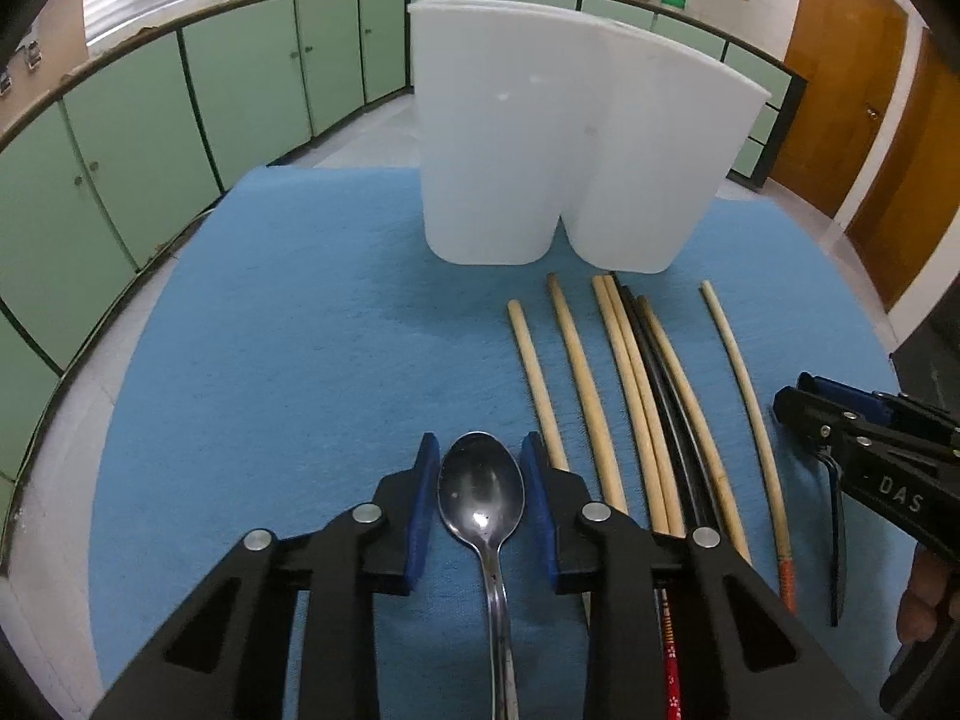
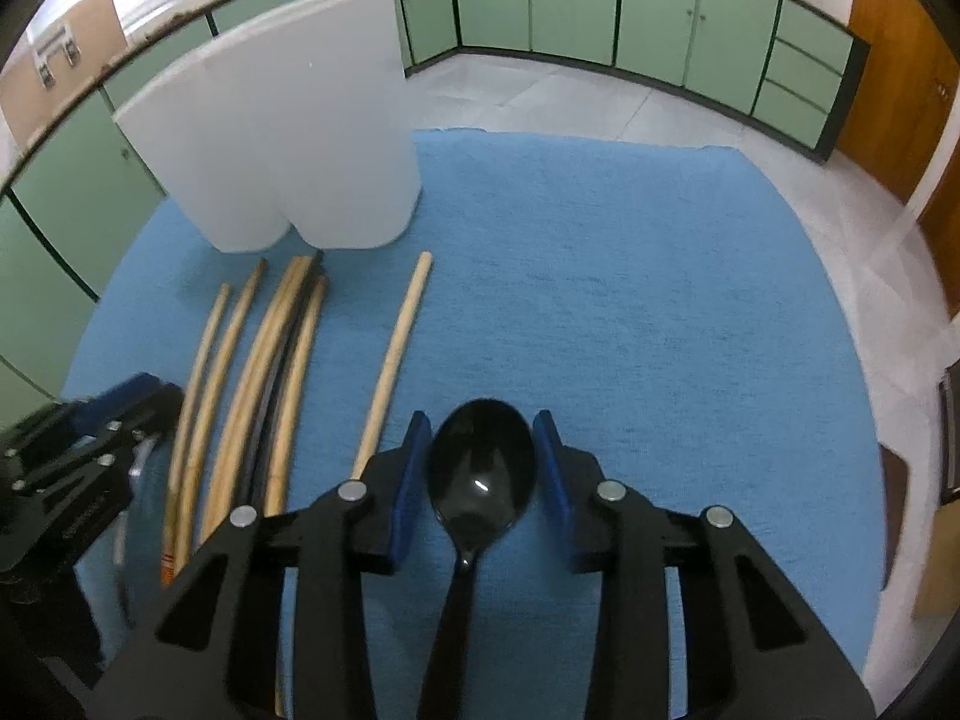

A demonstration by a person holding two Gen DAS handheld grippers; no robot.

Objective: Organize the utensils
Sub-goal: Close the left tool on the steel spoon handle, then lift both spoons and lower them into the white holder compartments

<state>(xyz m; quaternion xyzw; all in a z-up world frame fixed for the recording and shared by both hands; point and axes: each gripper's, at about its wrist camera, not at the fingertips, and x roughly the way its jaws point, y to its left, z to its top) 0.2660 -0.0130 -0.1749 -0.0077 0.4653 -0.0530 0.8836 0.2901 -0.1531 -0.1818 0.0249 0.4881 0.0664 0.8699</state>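
Green kitchen cabinets (image 1: 240,78) ring the room; blue-covered surface (image 1: 300,330) carries everything. White two-part holder (image 1: 570,150) stands upright near the far edge. Chopsticks (image 1: 636,396), pale wood with a dark one among them, lie side by side just in front of it. Left claw (image 1: 480,498): fingers apart, metal spoon (image 1: 482,489) bowl between them, not clamped. Right claw (image 2: 483,474): fingers apart around black spoon (image 2: 482,468), near edge, right of the chopsticks. Contact can't be judged.
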